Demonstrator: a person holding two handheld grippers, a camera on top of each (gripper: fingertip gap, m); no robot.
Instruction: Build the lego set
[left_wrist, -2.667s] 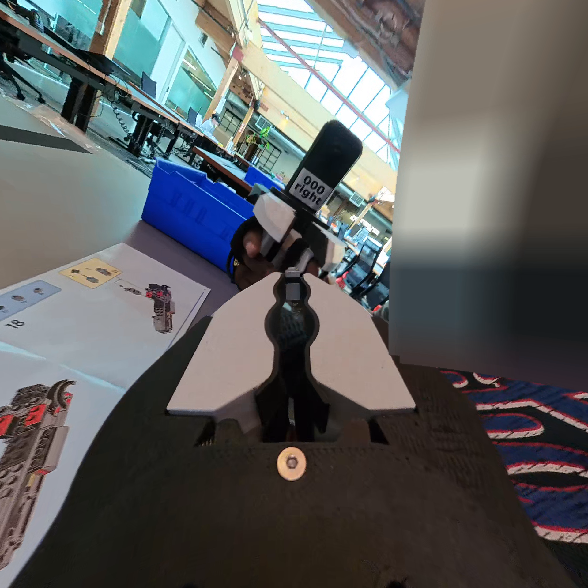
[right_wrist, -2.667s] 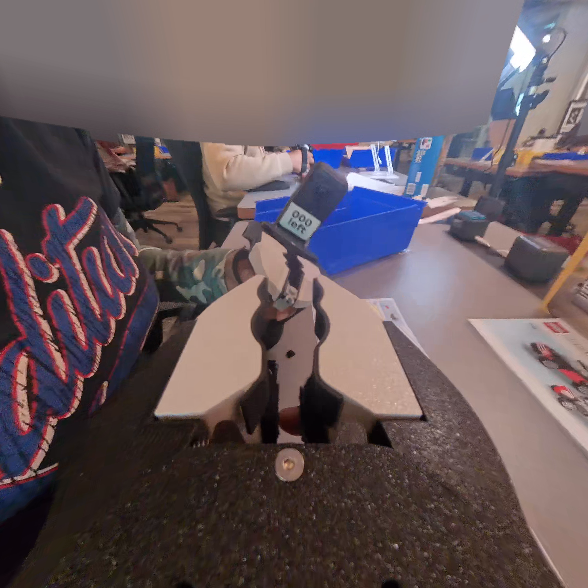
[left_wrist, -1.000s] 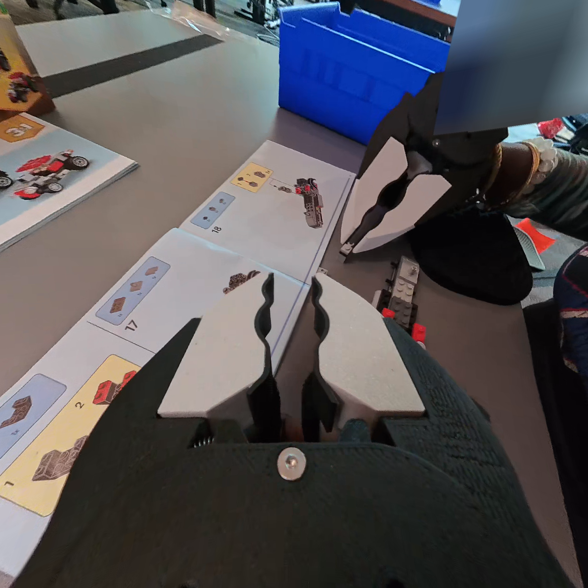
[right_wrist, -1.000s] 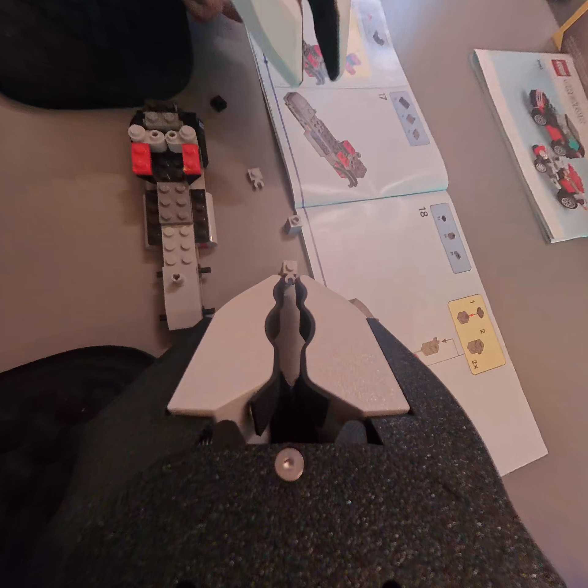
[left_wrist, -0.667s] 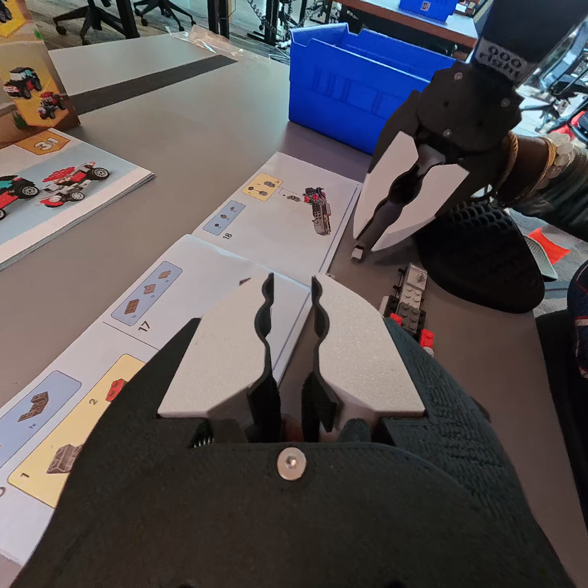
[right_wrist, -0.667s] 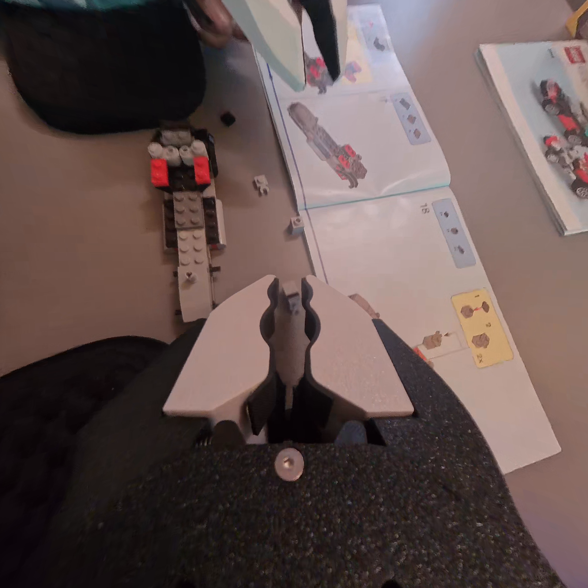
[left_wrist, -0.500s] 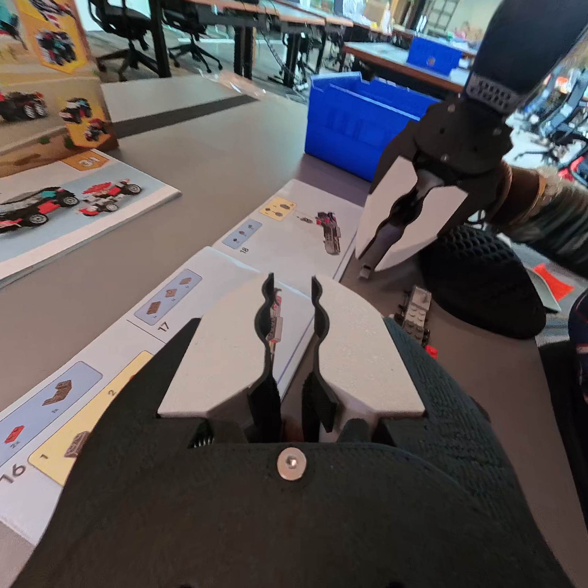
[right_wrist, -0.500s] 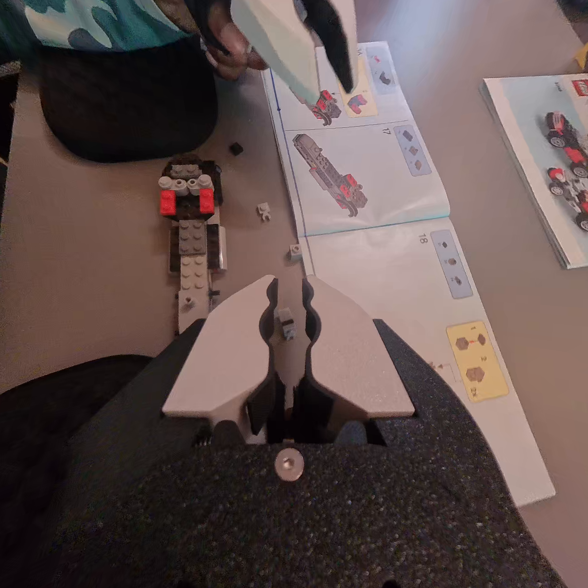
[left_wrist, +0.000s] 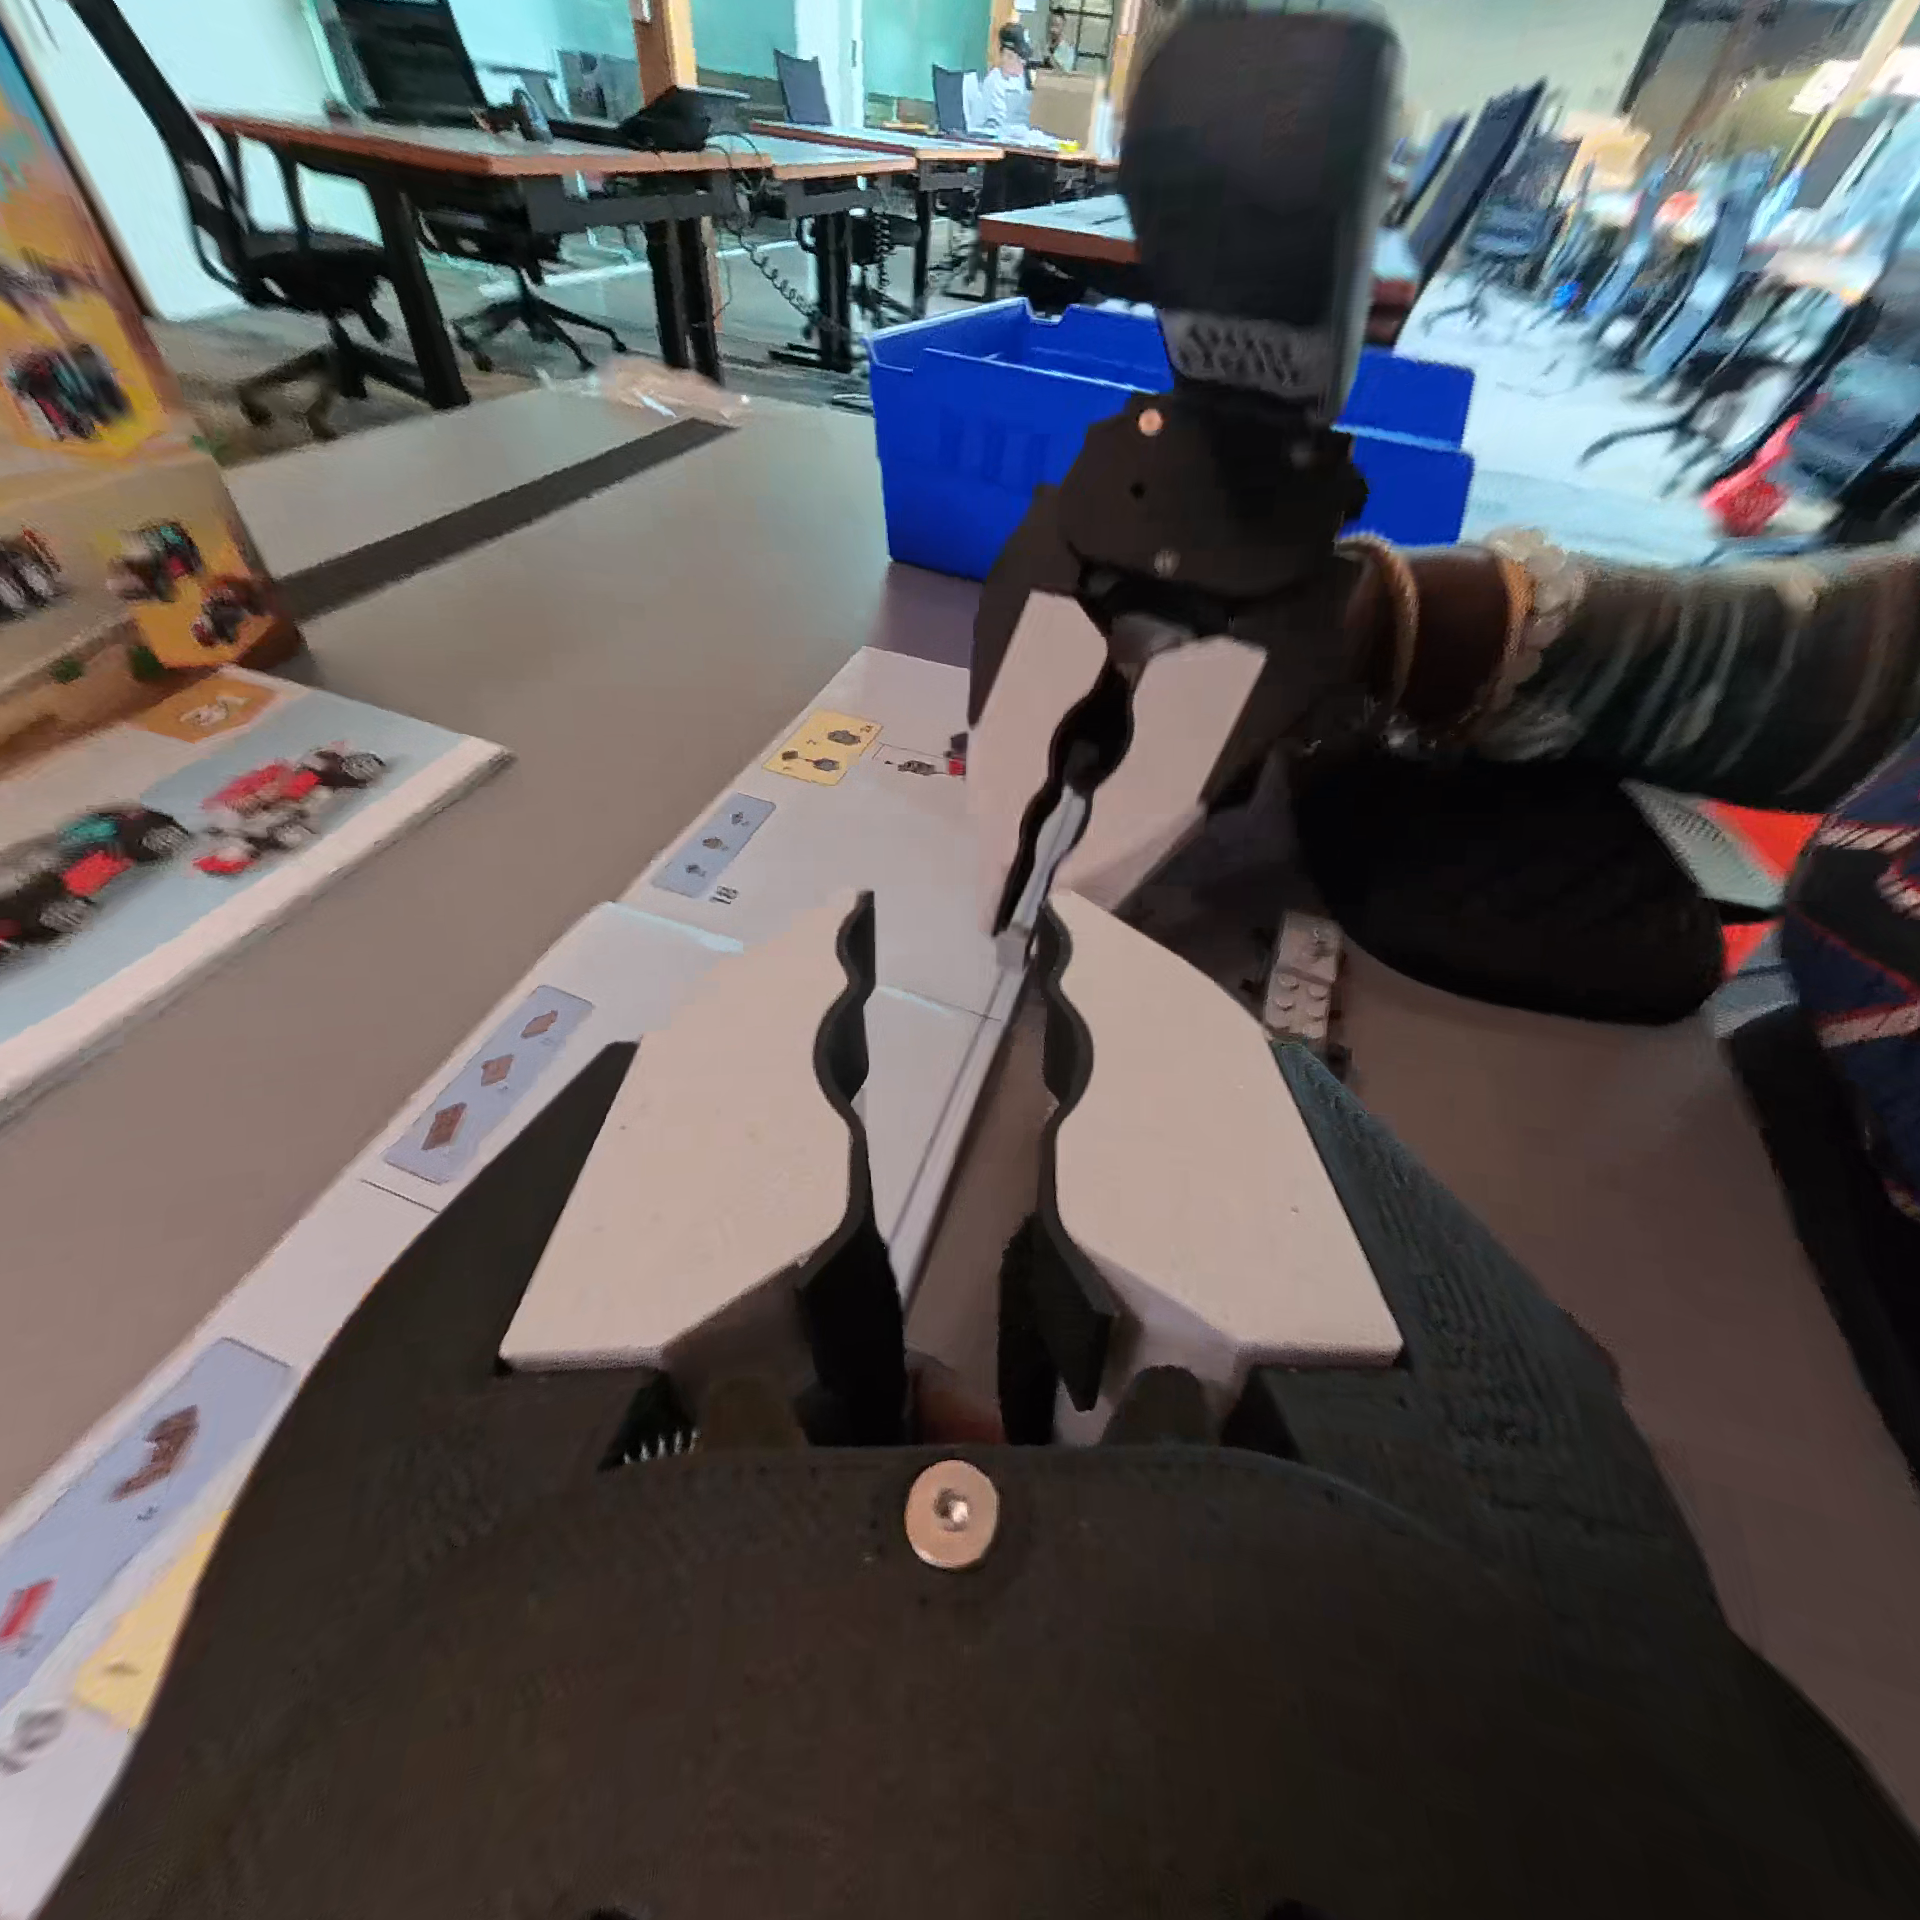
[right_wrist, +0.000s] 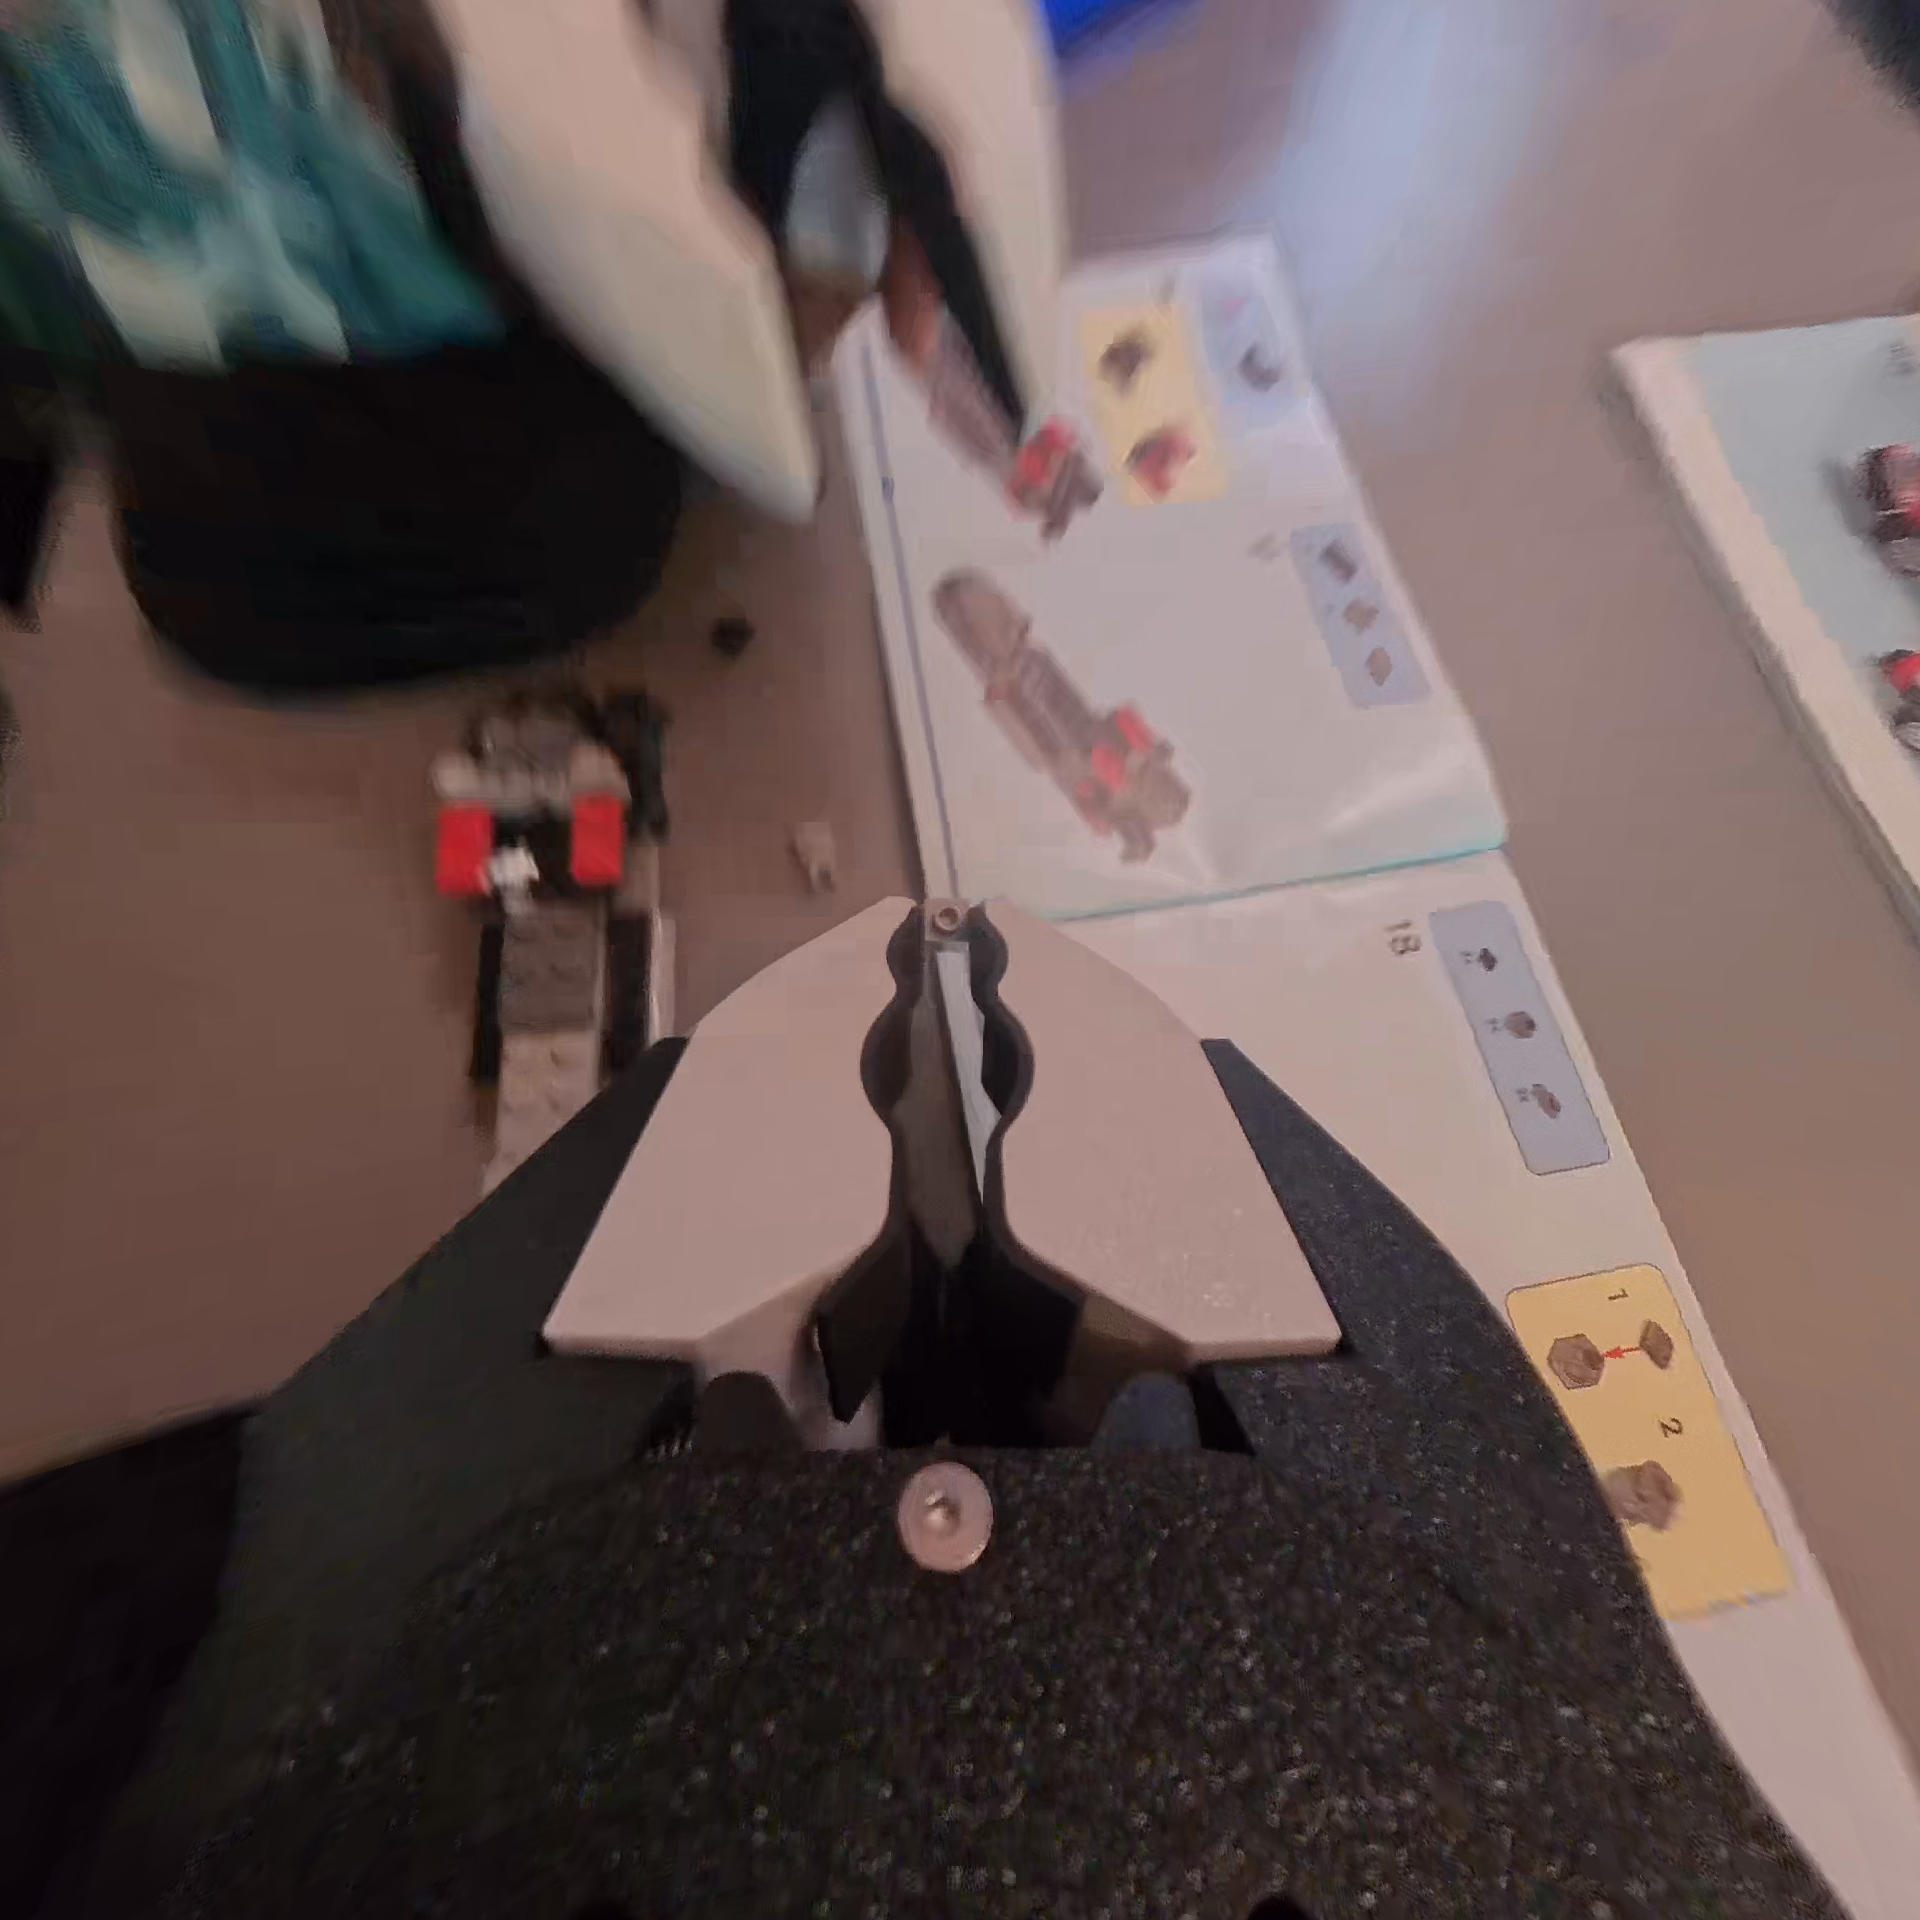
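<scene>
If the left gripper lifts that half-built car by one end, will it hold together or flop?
The half-built car is long and narrow, stacked from many small plates, so lifted by one end it may flex or shed a piece. It looks light and flat, so unlikely to tip or roll. The left gripper is open and empty.

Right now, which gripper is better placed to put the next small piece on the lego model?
Right. The right gripper is already shut on a small grey piece, close beside the model. The left gripper is open and empty, over the booklet.
</scene>
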